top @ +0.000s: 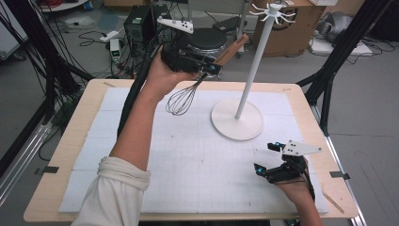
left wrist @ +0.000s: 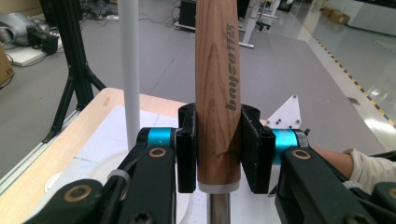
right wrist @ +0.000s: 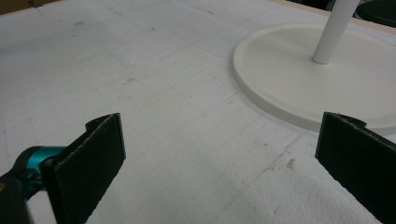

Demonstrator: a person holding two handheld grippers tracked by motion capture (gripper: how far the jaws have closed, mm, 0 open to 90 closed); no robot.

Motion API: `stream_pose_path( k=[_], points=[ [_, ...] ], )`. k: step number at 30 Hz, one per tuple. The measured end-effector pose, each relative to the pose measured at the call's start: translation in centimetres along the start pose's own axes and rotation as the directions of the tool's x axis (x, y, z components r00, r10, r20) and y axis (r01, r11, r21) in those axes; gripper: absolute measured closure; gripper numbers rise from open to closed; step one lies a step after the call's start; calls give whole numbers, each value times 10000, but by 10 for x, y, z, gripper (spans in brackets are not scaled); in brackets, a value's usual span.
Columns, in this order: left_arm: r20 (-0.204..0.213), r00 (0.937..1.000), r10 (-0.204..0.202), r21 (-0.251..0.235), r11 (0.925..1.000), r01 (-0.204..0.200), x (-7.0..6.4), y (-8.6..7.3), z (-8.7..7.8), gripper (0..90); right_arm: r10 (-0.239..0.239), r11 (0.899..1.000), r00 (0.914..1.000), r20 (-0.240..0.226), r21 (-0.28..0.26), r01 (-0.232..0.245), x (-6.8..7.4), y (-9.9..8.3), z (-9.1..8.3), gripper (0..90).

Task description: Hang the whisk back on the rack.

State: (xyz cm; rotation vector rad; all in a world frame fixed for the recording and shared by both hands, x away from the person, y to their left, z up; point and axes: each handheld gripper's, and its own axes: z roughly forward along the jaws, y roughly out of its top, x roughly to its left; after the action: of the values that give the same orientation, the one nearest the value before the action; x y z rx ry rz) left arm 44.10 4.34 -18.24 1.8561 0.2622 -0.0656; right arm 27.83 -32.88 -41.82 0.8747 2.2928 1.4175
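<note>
High view: one whisk (top: 188,94) is held aloft by the left gripper (top: 207,66), wooden handle slanting up-right, wires down-left. Left gripper view: the handle (left wrist: 217,88) is pinched upright between both pads. Right gripper view: the right gripper (right wrist: 219,154) is spread wide, one stand (right wrist: 299,74) beyond.

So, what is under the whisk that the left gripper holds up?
Under the whisk, which the left gripper clamps by its wooden handle, lies the white gridded mat, with nothing resting on it there. The wire loops hang above it, and the mat shows through them.
</note>
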Motion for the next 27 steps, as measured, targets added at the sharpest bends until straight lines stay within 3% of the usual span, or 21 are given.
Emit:
stream_pose_path(
  k=[12, 22, 27],
  points=[
    [168, 9998, 49, -394, 9992, -42, 9, 18, 15, 703, 87, 10000, 10000, -22, -36, -87, 0, 0, -2, 4],
    [-87, 9996, 264, -367, 9990, -267, 14, 40, 27, 703, 134, 9999, 9999, -22, -56, -134, -1, -1, -4, 4],
    [-244, 9995, 181, -356, 9992, -190, 19, 43, 30, 703, 186, 9998, 9998, -13, -84, -186, -3, -2, -5, 4]
  ],
)
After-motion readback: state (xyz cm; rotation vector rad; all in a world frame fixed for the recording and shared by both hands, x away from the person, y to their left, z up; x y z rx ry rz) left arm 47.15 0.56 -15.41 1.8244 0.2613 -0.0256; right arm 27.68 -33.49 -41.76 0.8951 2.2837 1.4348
